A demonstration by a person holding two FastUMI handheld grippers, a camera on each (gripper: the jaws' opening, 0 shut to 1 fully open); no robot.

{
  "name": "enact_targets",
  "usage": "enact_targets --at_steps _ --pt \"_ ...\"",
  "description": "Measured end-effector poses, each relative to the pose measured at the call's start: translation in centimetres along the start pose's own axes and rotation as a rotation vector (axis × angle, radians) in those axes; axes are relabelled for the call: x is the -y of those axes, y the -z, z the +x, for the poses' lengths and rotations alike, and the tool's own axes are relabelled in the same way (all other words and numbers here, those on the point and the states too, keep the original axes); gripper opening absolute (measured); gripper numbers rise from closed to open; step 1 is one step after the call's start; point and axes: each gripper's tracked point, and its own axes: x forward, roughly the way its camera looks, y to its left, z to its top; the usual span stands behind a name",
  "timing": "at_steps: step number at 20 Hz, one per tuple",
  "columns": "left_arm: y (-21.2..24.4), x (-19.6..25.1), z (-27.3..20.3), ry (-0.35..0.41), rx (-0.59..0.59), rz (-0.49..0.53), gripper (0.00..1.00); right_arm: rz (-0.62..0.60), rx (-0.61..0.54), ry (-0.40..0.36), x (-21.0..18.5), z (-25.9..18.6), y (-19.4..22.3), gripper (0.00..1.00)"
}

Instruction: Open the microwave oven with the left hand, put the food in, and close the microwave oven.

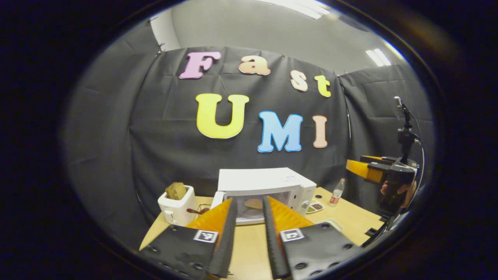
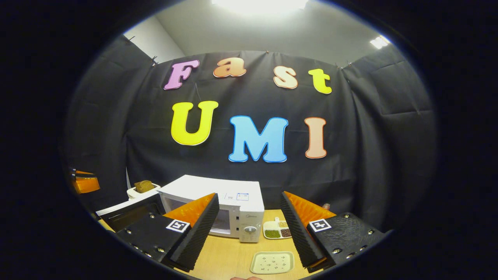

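Jaws on the left gripper (image 1: 248, 201) stand a little apart with nothing between them, and those on the right gripper (image 2: 249, 195) gape wider, also empty. Both grippers hang back from the pale wooden bench (image 2: 229, 258).

The boxy white microwave oven (image 1: 268, 182) sits at the bench's far side. Its dark-windowed door (image 2: 128, 214) is swung out toward the left gripper's side. A flat, round tan piece of food (image 1: 253, 203) appears to lie inside the cavity. If so, only the closing is left.

The main hazard is at the door's outer edge. The white toaster with a brown slice of bread in its slot (image 1: 177, 202) stands just beside the open door, so a gripper coming around behind the door could clip it. A push near the hinge, or a weak one, may leave the latch uncaught. A hard shove could skid the oven backward toward the cloth wall. The right gripper hovers over a pale speckled rectangular tray (image 2: 272, 262) and a white sectioned dish of beans (image 2: 277, 229). A careless drop of that hand could knock either.
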Motion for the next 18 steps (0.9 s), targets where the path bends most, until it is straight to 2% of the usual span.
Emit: enact_targets --at_steps 1,3,6,10,14,18 --pt "0.5 -1.8 -0.3 -0.032 -0.005 -0.009 0.08 -0.010 -0.005 -0.012 -0.4 0.1 0.1 0.96" --pt "1.6 -2.5 -1.7 -0.043 -0.018 -0.009 0.07 -0.014 -0.002 -0.028 -0.9 0.2 -0.3 0.96" --pt "5.0 -7.8 -3.0 -0.135 -0.088 0.060 0.07 -0.004 0.017 -0.031 -1.0 0.0 -1.2 0.96" --pt "8.8 -12.5 -4.2 -0.205 -0.165 0.067 0.07 -0.005 0.039 -0.049 -1.1 0.1 -2.0 0.96" --pt "13.6 -13.1 -4.4 -0.174 -0.262 0.042 0.07 -0.019 0.016 -0.034 -1.1 0.2 -1.9 0.96" --pt "14.1 -12.0 -4.8 -0.121 -0.279 0.036 0.07 -0.015 0.019 -0.023 -0.8 0.2 -2.1 0.96"
